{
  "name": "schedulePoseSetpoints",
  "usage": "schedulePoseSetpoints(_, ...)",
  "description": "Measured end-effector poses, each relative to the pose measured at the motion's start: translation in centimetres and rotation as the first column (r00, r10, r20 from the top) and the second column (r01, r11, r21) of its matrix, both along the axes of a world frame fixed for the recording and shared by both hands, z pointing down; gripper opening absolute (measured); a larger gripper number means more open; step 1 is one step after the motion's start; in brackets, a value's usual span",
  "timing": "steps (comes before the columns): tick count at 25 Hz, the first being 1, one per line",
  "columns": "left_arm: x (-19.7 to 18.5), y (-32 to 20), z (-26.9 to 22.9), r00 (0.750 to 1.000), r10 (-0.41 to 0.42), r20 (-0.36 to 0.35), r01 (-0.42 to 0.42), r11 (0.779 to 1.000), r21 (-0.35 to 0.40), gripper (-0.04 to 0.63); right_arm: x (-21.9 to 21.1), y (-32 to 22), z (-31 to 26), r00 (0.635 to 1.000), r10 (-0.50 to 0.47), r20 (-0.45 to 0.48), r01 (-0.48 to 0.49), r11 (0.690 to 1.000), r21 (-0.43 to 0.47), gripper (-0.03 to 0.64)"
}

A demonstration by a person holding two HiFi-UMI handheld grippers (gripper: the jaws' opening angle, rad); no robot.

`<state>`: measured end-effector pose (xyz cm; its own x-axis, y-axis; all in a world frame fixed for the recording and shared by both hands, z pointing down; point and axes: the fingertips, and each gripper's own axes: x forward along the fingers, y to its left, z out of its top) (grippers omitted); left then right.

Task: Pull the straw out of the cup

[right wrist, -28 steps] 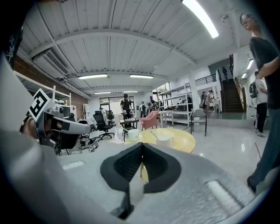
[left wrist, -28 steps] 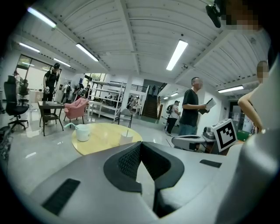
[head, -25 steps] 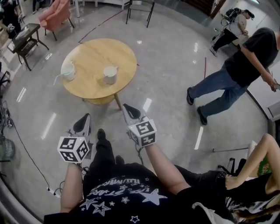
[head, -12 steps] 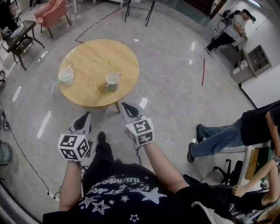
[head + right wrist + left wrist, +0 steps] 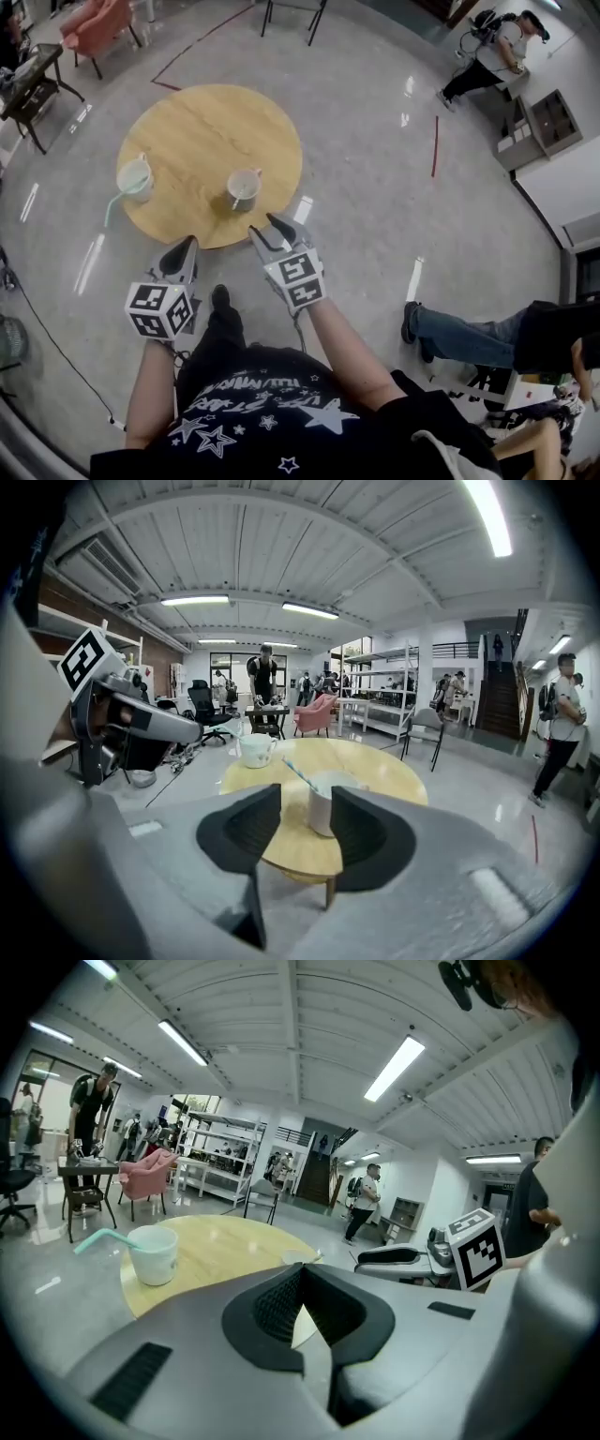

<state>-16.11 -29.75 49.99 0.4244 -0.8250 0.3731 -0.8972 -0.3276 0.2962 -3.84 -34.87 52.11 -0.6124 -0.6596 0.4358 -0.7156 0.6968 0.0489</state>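
Note:
A round wooden table (image 5: 202, 122) carries two white cups. The nearer cup (image 5: 244, 188) holds a thin striped straw (image 5: 298, 774) and shows between my right gripper's jaws in the right gripper view as the cup (image 5: 322, 806). The far-left cup (image 5: 134, 176) has a green bent straw (image 5: 111, 206) hanging over the table's edge. My right gripper (image 5: 272, 232) is short of the table's near edge; its jaws are opening, with nothing between them. My left gripper (image 5: 178, 255) is shut and empty, lower left of the table, and its jaws (image 5: 300, 1274) point toward the table.
A pink armchair (image 5: 94, 23) and a black side table (image 5: 28, 84) stand at the far left. A person's legs (image 5: 459, 333) are on the floor at right. Another person (image 5: 497, 47) bends near a small shelf unit (image 5: 544, 122) at top right.
Both grippers have moved forward to the table's near edge. The right gripper's jaws have gone from shut to open. The person in black has walked off to the right.

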Motion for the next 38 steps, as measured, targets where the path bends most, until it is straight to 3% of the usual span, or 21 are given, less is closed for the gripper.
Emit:
schedulePoseSetpoints(16, -2.4, -4.9, 0.9, 0.999, 0.037, -0.016, -0.038, 0.998, -0.041, 0.006, -3.3, -3.6, 2.5, 0.981, -0.075, -0.180, 0.085, 0.995, 0.047, 0.156)
schedulePoseSetpoints(26, -3.0, -6.9, 1.5, 0.998, 0.061, -0.025, -0.062, 0.996, -0.061, 0.006, -4.6, -5.1, 3.3, 0.974, -0.092, -0.206, 0.100, 0.995, 0.029, 0.150)
schedulePoseSetpoints(28, -3.2, -7.1, 1.7, 0.998, 0.063, -0.029, -0.065, 0.996, -0.064, 0.006, -4.7, -5.4, 3.3, 0.973, -0.080, -0.215, 0.090, 0.995, 0.035, 0.083)
schedulePoseSetpoints(38, -3.2, -7.7, 1.6, 0.996, 0.077, -0.033, -0.079, 0.995, -0.061, 0.006, -3.9, -6.2, 2.5, 0.975, -0.039, -0.217, 0.052, 0.997, 0.054, 0.029)
